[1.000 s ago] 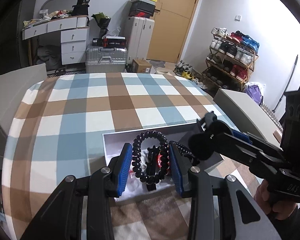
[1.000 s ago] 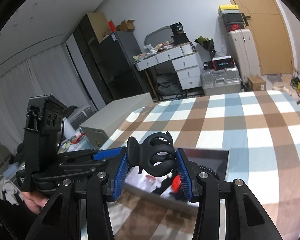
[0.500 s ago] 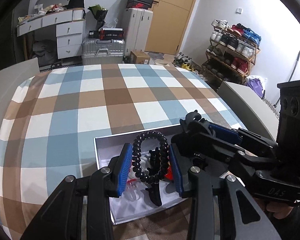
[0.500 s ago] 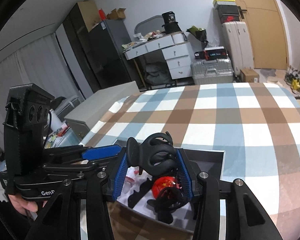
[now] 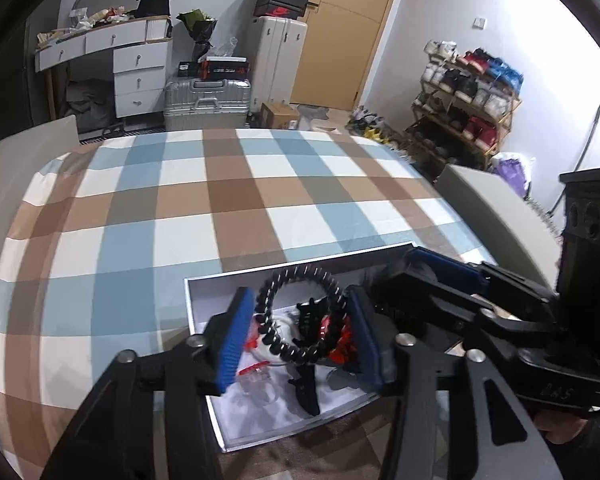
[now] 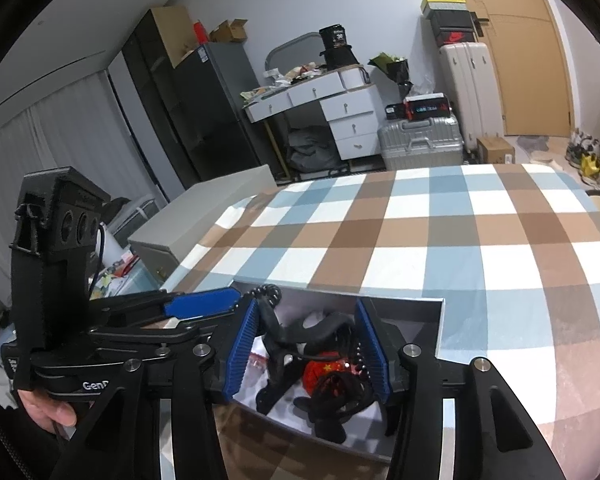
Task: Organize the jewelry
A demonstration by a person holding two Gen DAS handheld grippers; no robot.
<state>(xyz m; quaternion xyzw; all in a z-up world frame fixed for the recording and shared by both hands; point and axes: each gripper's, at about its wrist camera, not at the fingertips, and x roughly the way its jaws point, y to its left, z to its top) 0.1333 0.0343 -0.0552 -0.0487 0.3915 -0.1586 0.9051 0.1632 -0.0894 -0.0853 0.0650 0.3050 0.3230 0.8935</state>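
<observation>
Black beaded bracelet (image 5: 300, 312): closed ring of glossy beads, standing upright. Left tongs (image 5: 300, 336) pinch it between blue pads, hovering over grey box (image 5: 198, 320) at near edge of checked table (image 5: 180, 208). Box holds red ornament (image 6: 326, 372), black claw clip (image 6: 300, 340), clear plastic piece (image 5: 260, 384). Right tongs (image 6: 306, 350) spread, lowered into box from right, straddling claw clip; contact unclear. Both tools angled down toward box, converging.

Box (image 5: 204, 344) crowded w/ clips; both grippers fill opening; cloth (image 5: 148, 208) beyond open.
</observation>
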